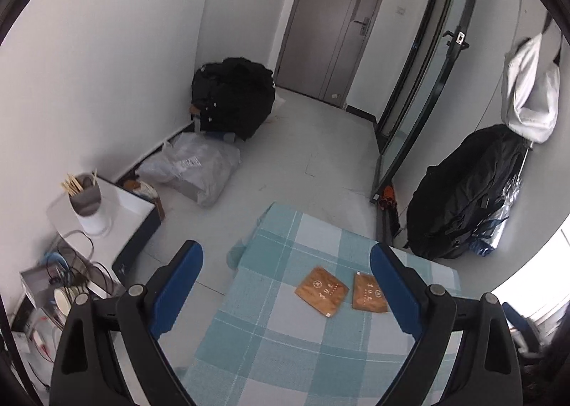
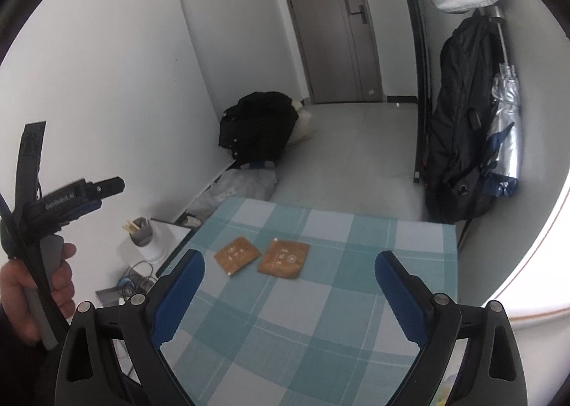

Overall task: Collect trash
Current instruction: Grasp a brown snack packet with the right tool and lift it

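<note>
Two brown sachets lie flat on the teal checked tablecloth (image 1: 285, 352): the left sachet (image 2: 237, 255) at 11 o'clock from the right gripper (image 2: 288, 270), the right sachet (image 2: 284, 259) at 12, their print unreadable. "GenRobot.AI" marks the left gripper (image 1: 286, 263). Both grippers gape wide, holding nothing. A chopstick cup (image 2: 142, 232) stands at 10 o'clock.

Bench (image 2: 320, 317): your near half is open checked cloth. Two brown packets (image 2: 238, 255) (image 2: 284, 259) lie just beside each other toward the far edge, nothing crowding them.
</note>
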A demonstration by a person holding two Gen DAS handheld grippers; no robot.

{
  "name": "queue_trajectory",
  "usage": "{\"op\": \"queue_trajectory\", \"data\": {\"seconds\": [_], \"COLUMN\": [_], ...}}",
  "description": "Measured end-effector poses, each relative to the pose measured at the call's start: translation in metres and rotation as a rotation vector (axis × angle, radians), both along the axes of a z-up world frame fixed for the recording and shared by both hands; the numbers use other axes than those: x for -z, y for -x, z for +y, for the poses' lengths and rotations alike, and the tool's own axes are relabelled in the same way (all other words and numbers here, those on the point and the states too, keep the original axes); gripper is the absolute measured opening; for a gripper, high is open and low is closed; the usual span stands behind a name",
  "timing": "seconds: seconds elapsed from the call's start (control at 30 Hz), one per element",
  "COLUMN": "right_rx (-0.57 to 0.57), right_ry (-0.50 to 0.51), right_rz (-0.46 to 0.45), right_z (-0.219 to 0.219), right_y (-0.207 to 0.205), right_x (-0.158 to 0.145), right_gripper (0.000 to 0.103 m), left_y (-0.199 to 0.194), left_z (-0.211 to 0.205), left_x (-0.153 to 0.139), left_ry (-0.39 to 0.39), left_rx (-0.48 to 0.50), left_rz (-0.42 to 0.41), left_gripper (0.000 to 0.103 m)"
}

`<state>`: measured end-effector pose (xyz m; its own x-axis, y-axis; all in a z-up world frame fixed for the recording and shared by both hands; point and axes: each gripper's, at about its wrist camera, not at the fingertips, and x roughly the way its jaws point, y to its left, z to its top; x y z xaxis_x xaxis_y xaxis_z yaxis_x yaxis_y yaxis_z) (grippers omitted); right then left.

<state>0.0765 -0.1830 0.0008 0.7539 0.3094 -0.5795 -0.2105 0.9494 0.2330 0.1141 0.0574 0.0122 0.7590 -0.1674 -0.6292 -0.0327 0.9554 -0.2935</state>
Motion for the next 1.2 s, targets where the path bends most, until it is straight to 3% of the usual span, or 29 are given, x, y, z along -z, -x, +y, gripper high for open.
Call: {"op": "queue_trajectory", "data": {"seconds": [0.07, 0.33, 0.5, 0.77, 0.87, 0.97, 1.03, 1.2], "right_rx": [-0.035, -0.134, -0.191, -0.222, -0.241, -0.266, -0.279, -0.289], "right_ry": [0.025, 0.17, 0.335, 0.342, 0.345, 0.357, 0.36, 0.343], "right_rz": [0.042, 0.187, 0.301, 0.284, 0.281, 0.265, 0.256, 0.245], "right_z": [0.01, 0.058, 0.087, 0.091, 0.092, 0.097, 0.099, 0.096], "right_y": [-0.014, -0.094, -0.131, -0.141, -0.142, -0.137, -0.133, -0.124], "right_x": [0.011, 0.073, 0.118, 0.131, 0.13, 0.128, 0.126, 0.124], "right_gripper": [0.097, 0.096, 0.085, 0.085, 0.079, 0.064, 0.046, 0.028], "left_y": [-0.002, -0.009, -0.021, -0.029, -0.031, -0.032, -0.033, -0.035], "left_z": [0.01, 0.024, 0.033, 0.04, 0.039, 0.037, 0.037, 0.034], "left_x": [0.0, -0.005, 0.004, 0.012, 0.014, 0.014, 0.015, 0.016], "left_ry": [0.05, 0.046, 0.101, 0.153, 0.151, 0.147, 0.146, 0.145], "left_rx": [-0.013, -0.036, -0.042, -0.056, -0.051, -0.052, -0.052, -0.046], "left_rz": [0.023, 0.04, 0.075, 0.124, 0.137, 0.144, 0.148, 0.161], "left_gripper": [0.093, 0.093, 0.093, 0.093, 0.093, 0.093, 0.093, 0.093]}}
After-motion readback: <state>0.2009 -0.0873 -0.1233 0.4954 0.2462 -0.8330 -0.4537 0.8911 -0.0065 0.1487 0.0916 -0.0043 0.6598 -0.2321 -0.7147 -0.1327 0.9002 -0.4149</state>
